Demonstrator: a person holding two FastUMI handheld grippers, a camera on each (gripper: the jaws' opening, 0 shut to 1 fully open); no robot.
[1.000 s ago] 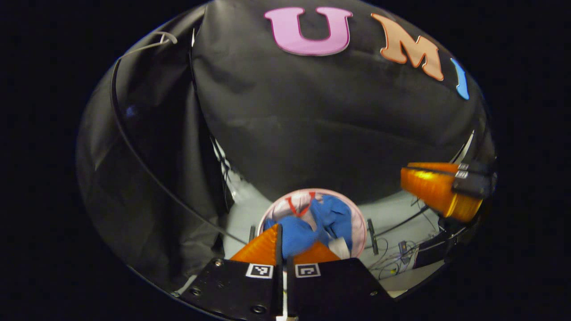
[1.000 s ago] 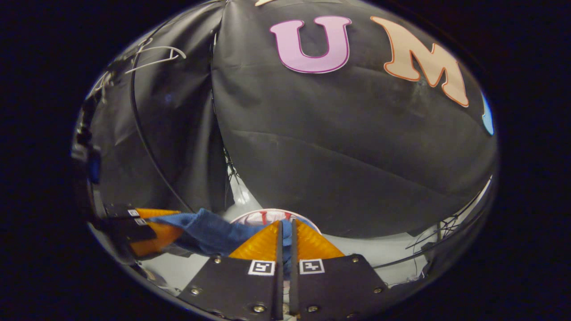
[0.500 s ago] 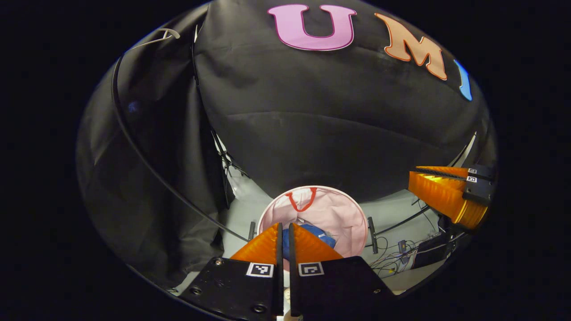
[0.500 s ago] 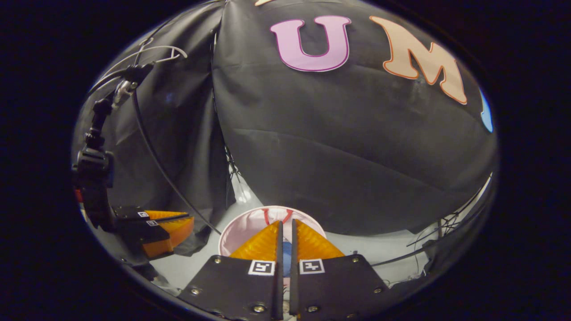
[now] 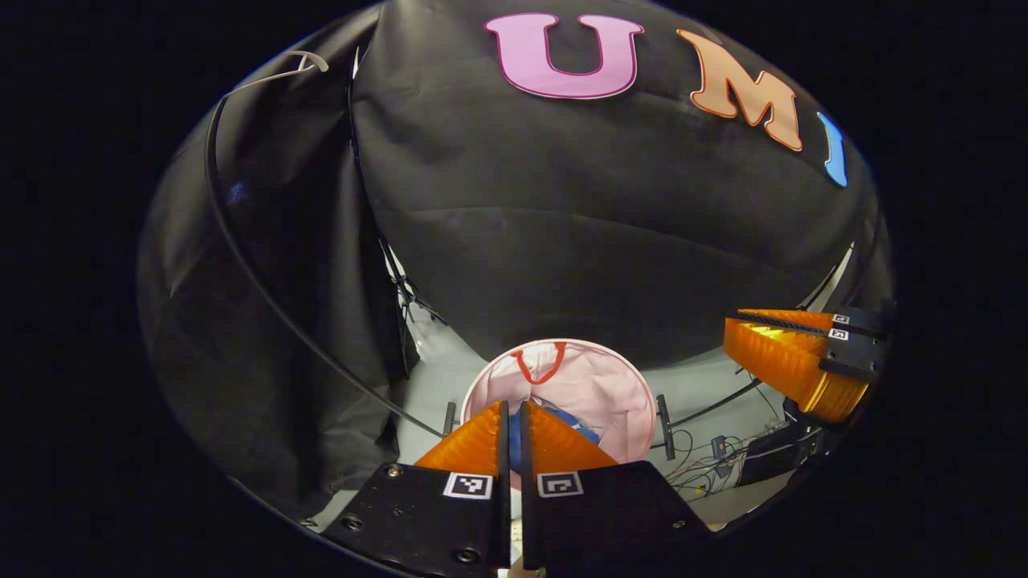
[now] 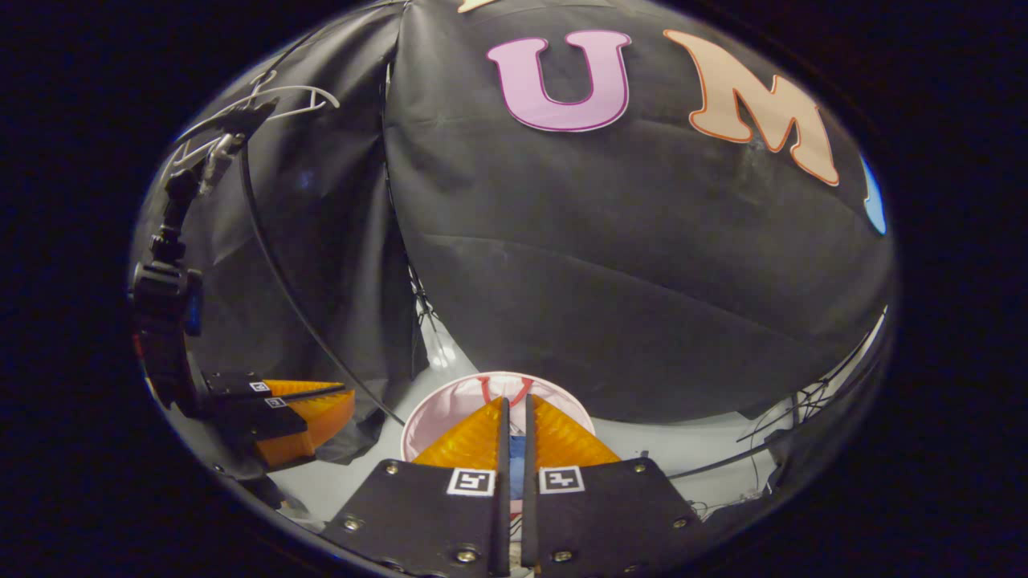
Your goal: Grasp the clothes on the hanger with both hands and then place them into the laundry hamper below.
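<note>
Blue clothes [image 5: 574, 421] lie inside the pink laundry hamper [image 5: 618, 385] on the booth floor, seen past the left gripper [image 5: 511, 417], fingers nearly closed w/ a thin gap, holding nothing. Right gripper [image 6: 515, 413] hangs above the same hamper, also nearly closed & empty, blue cloth visible thru the gap. White hanger [image 6: 281, 100] sits bare, upper left, well apart from the hamper.

Blue clothes [image 6: 517, 454] in pink hamper [image 6: 434, 409] behind closed right tool [image 6: 514, 417].
</note>
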